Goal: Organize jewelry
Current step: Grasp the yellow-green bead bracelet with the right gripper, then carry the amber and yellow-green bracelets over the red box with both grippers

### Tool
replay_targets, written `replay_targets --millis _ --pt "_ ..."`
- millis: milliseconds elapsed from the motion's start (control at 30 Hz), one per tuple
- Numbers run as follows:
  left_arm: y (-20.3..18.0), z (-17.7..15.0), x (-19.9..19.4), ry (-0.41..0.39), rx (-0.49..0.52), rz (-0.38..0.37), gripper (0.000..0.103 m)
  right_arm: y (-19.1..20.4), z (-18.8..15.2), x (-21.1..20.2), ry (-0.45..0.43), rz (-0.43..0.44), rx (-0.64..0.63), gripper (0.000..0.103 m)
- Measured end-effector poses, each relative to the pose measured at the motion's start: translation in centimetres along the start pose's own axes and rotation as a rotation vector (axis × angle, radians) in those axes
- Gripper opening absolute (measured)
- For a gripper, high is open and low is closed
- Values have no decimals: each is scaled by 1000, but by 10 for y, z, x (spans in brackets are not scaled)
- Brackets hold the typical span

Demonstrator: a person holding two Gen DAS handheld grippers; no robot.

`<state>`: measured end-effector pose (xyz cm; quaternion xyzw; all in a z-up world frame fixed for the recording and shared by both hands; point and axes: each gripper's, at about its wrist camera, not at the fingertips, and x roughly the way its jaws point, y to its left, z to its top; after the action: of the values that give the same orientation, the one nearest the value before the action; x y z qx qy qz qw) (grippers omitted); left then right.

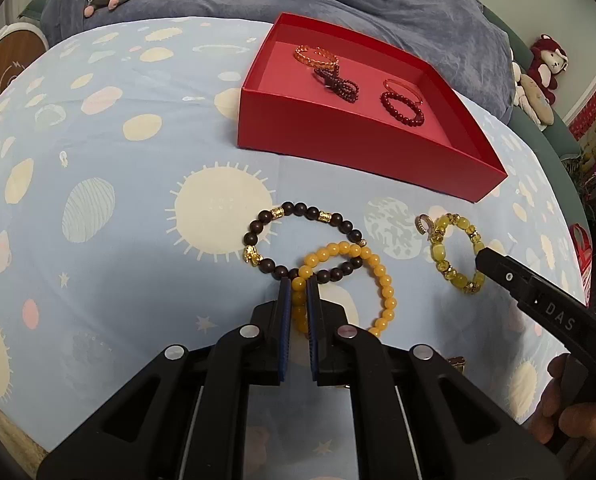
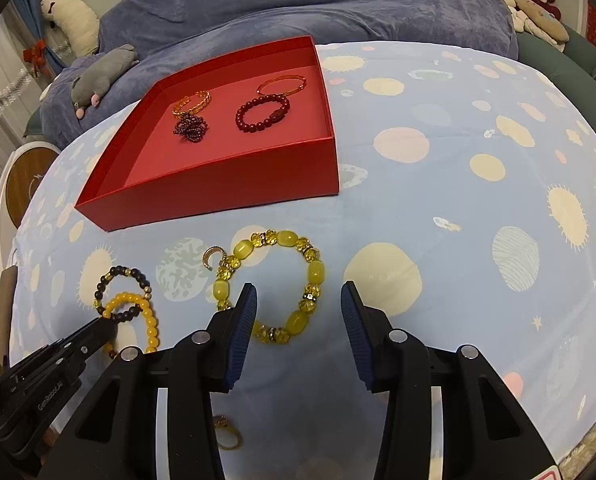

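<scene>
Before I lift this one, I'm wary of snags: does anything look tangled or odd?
Yes: the orange-yellow bead bracelet in the left claw overlaps the dark wooden bead bracelet, so it might drag along.

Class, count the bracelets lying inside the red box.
4, all in the red box: an orange chain bracelet, a dark garnet strand, a red bead bracelet and a thin orange bangle.

Amber bead bracelet point(image 1: 361, 280) overlapping dark bracelet point(image 1: 298, 240)
</scene>
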<state>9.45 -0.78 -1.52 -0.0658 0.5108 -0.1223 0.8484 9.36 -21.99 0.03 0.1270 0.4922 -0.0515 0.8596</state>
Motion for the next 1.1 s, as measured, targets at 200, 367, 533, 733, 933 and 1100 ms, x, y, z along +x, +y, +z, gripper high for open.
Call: replay_targets --millis 200,367,533,733,933,1100 --pt "0 -1 1 -2 5 1 7 -2 3 14 11 -15 -8 31" --pt "-2 -2 2 -7 7 2 7 1 3 15 -1 -41 -43 21" --pt "-1 -1 2 -7 4 -1 7 -3 0 13 -2 -56 -49 9" --pt "1 0 -3 -5 -8 -13 7 -4 -5 0 -5 -23 -20 9" --pt "-2 3 -20 -27 -5 -27 7 2 -5 -29 -42 12 -21 9" --pt "-6 6 -39 -51 -1 -44 7 3 -2 -56 -80 28 -17 9"
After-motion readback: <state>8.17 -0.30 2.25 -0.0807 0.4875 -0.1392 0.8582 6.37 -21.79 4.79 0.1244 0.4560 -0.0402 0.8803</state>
